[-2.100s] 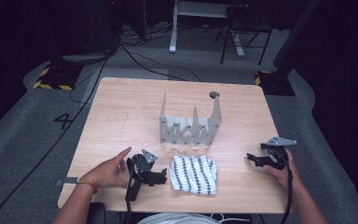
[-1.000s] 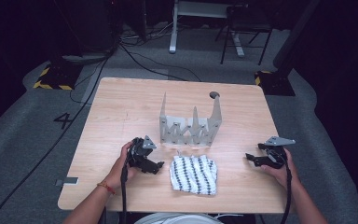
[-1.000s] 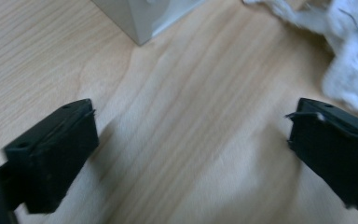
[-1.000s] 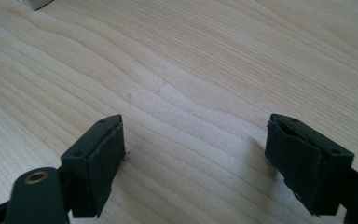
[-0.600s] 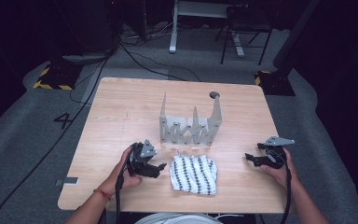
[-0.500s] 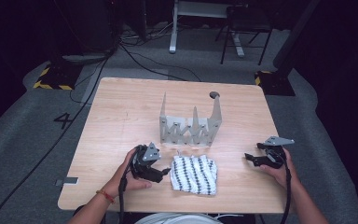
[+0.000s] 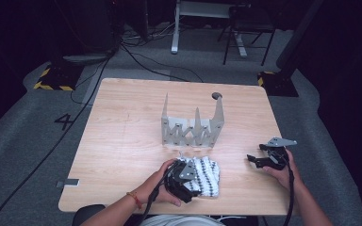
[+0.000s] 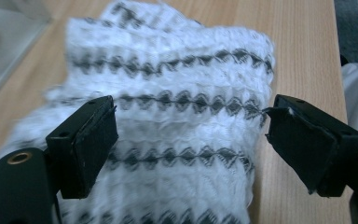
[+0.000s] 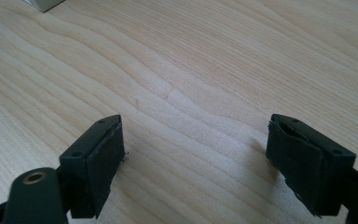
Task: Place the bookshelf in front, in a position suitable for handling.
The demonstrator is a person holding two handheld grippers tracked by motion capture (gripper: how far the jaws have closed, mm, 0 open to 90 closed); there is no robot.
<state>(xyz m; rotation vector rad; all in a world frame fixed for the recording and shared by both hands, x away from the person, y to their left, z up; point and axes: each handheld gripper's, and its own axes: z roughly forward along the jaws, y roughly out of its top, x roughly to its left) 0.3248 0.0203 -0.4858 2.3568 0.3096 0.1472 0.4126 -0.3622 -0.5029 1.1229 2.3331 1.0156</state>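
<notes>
A folded white cloth with dark zigzag stripes [image 7: 206, 176] lies near the table's front edge, in front of a grey metal rack [image 7: 192, 125]. My left gripper [image 7: 183, 178] hovers over the cloth's left part, held by a hand. In the left gripper view its jaws stand wide apart over the cloth [image 8: 177, 121], and the left gripper [image 8: 191, 140] is open, nothing pinched. My right gripper [image 7: 264, 159] rests at the table's right side, apart from the cloth. In the right gripper view the right gripper [image 9: 196, 154] is open above bare wood.
The wooden table [image 7: 122, 136] carries the rack at its middle and a small dark round object [image 7: 215, 95] behind the rack. Cables run over the grey floor [image 7: 37, 141] at the left. A desk frame and chair legs stand beyond the table.
My left gripper has travelled right from the table's left front onto the striped cloth. The right gripper has stayed where it was.
</notes>
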